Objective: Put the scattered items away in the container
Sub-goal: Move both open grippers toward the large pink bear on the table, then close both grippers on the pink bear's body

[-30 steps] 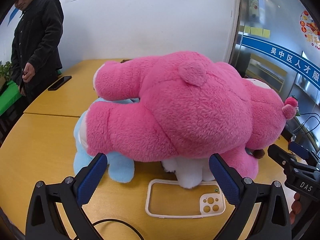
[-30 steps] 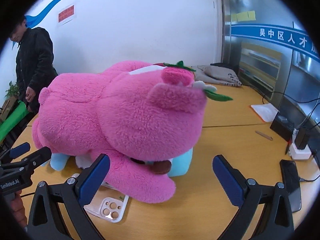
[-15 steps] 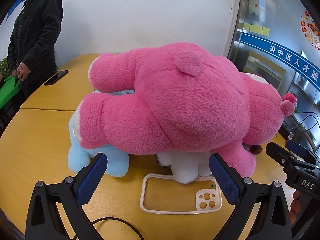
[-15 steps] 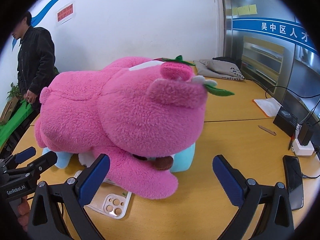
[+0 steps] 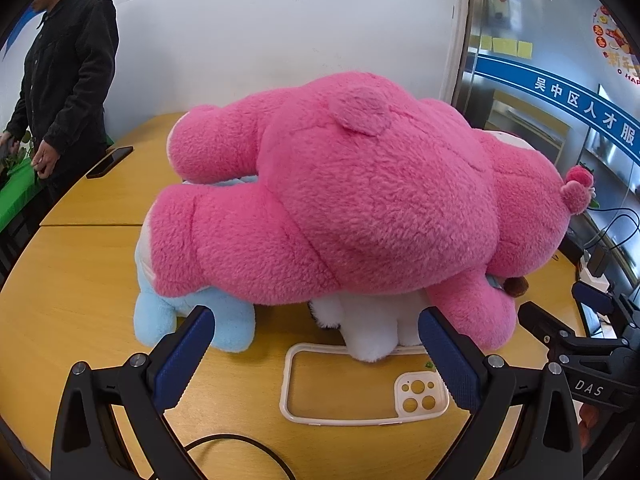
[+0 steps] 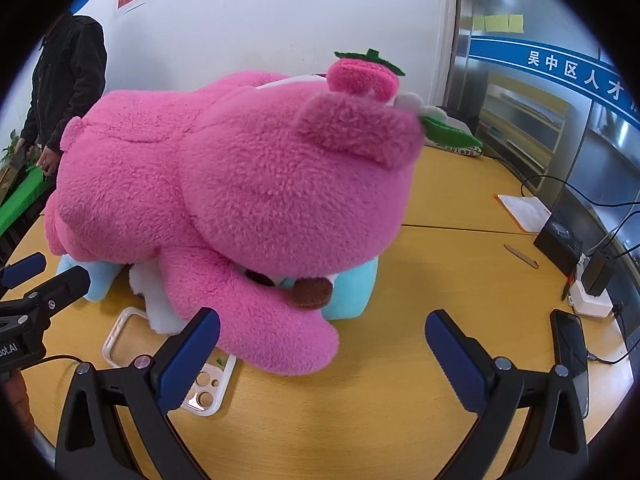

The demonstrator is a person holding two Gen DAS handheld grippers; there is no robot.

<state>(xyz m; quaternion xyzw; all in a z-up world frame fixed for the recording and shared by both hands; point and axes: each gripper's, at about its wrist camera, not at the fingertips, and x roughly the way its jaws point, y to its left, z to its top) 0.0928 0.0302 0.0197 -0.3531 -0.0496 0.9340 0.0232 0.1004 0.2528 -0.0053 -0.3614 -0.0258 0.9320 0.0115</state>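
Observation:
A big pink plush bear lies face down on the wooden table, on top of a light blue plush and a white plush. In front of it lies a clear phone case, partly under the white plush. My left gripper stands open just short of the toys, above the case. My right gripper is open too, its left finger by the bear's paw. No container shows in either view.
A person in a dark jacket stands at the table's far left, near a black phone. At the right edge lie another phone, a white power strip, black boxes, cables and a paper.
Both grippers have moved closer to the plush pile, which now fills more of each view. Jaws stayed wide apart; nothing was grasped.

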